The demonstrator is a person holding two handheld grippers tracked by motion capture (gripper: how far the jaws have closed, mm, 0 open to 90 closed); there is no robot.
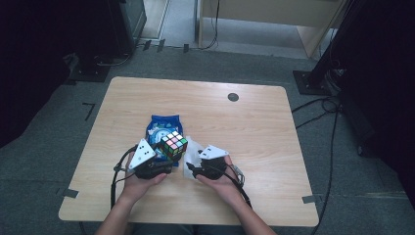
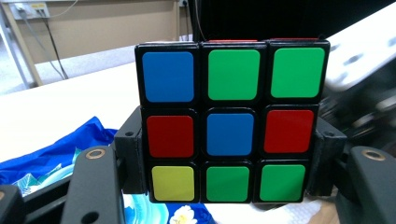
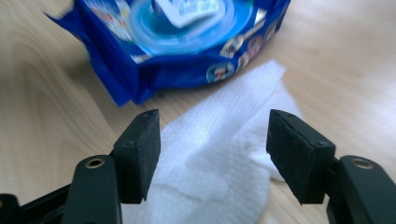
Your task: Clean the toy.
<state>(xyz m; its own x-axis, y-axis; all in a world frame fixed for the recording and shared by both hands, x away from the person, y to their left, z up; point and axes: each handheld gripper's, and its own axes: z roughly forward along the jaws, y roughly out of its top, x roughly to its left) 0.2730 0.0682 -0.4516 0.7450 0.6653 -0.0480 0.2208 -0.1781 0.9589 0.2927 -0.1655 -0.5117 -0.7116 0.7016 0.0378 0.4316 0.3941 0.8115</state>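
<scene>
Cube (image 2: 231, 126) in left tongs (image 2: 229, 161) (blue pack (image 3: 187, 42) print unreadable)

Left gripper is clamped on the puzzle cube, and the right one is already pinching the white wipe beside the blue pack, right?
Not quite. The left gripper does clamp the puzzle cube, but the right gripper is open: the right gripper view shows its pads apart above the white wipe, not pinching it, beside the blue pack.
</scene>
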